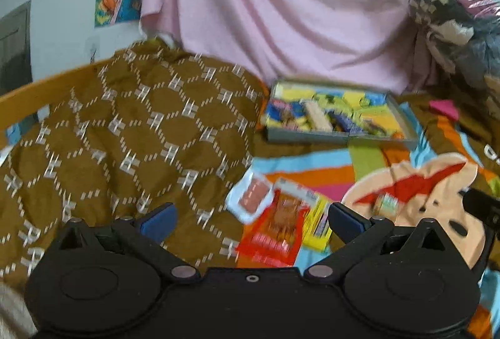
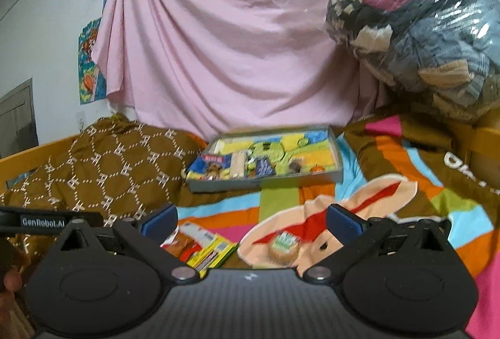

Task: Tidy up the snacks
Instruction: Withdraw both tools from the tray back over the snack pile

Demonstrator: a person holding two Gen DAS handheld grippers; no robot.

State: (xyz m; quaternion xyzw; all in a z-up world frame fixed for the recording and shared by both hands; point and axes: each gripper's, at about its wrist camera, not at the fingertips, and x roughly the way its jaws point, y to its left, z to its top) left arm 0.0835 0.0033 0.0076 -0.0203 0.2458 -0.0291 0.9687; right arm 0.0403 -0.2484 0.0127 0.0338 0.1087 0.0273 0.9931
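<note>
A grey tray (image 1: 312, 137) holding several snack packets lies on the bed at the back; it also shows in the right wrist view (image 2: 265, 182). Loose snacks lie on the striped blanket: a red packet (image 1: 275, 235), a yellow packet (image 1: 318, 223), a pale blue-edged packet (image 1: 251, 195) and a small round snack (image 1: 386, 203). My left gripper (image 1: 251, 218) is open and empty, held above the red packet. My right gripper (image 2: 251, 220) is open and empty above the round snack (image 2: 284, 246), with the packets (image 2: 206, 251) at its left.
A brown patterned quilt (image 1: 125, 135) is heaped on the left. A pink sheet (image 2: 234, 42) hangs behind. A plastic bag of clothes (image 2: 422, 35) sits at the back right. A wooden bed rail (image 1: 31, 95) runs along the left.
</note>
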